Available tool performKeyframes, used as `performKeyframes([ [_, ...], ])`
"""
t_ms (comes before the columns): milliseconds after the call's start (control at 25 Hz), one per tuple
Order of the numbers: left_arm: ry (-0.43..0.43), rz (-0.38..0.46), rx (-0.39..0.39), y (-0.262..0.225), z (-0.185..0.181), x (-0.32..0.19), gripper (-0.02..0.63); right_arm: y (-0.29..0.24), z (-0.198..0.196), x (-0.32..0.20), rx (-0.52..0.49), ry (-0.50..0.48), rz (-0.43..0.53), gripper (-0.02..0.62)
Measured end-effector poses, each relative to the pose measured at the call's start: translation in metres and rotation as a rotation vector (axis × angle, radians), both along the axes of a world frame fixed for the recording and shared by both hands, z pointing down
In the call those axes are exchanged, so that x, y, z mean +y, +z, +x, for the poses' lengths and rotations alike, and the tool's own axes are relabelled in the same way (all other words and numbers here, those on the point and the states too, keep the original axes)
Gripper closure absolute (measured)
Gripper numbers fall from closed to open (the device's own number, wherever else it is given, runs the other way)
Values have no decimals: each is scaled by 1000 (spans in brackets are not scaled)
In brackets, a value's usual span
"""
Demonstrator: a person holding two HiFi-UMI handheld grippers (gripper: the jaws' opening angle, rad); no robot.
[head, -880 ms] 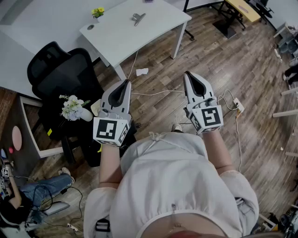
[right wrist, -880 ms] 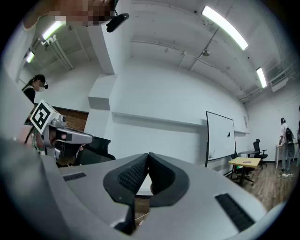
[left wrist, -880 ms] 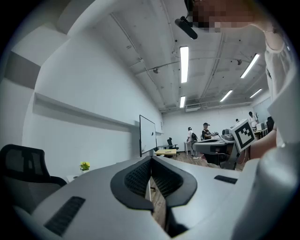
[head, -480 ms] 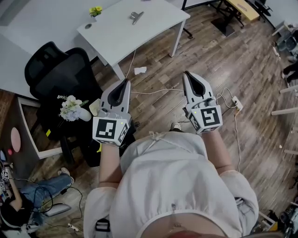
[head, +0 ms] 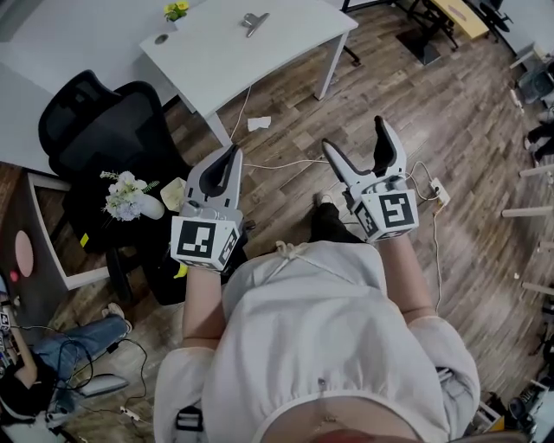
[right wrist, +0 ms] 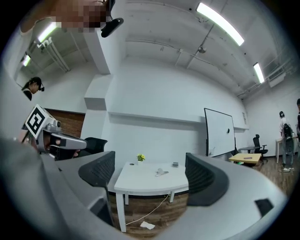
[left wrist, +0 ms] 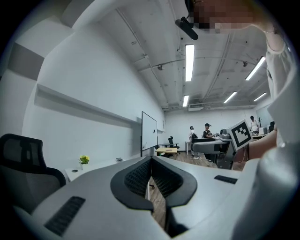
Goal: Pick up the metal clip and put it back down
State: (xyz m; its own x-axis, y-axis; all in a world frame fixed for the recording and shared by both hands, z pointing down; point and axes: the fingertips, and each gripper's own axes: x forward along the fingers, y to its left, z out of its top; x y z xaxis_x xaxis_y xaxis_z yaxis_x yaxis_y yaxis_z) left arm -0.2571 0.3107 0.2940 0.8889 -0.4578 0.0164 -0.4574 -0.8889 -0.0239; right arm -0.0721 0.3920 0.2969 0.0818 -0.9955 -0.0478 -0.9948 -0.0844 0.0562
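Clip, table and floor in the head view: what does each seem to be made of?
Clip: likely bare metal, grey with a bright sheen; too small to be sure.
Table: smooth matte white top, perhaps laminate or painted board.
Floor: wood-look planks, brown grain with visible seams; real wood or vinyl can't be told.

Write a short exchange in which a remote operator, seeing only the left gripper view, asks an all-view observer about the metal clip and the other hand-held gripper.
Operator: Where is the metal clip?
Observer: The metal clip lies on the white table, right of the yellow flower in the right gripper view.
Operator: Is the right hand-held gripper holding anything?
Observer: No; its jaws stand wide apart and empty, well short of the table.
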Motion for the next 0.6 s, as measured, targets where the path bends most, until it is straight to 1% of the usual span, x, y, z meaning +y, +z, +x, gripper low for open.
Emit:
performKeyframes([
  [160,-37,-1,-8,5,18,-13,588,6,28,-22,-16,-19,-2,98],
  [320,-109,1,-13,6,44,-41,588,15,57,-61,-15,-94,-19,97],
  [400,-151,2,-18,6,65,-57,588,17,79,-84,-21,-141,-27,95],
  [600,-252,-9,-34,6,131,-94,588,24,146,-139,-43,-256,-57,97],
])
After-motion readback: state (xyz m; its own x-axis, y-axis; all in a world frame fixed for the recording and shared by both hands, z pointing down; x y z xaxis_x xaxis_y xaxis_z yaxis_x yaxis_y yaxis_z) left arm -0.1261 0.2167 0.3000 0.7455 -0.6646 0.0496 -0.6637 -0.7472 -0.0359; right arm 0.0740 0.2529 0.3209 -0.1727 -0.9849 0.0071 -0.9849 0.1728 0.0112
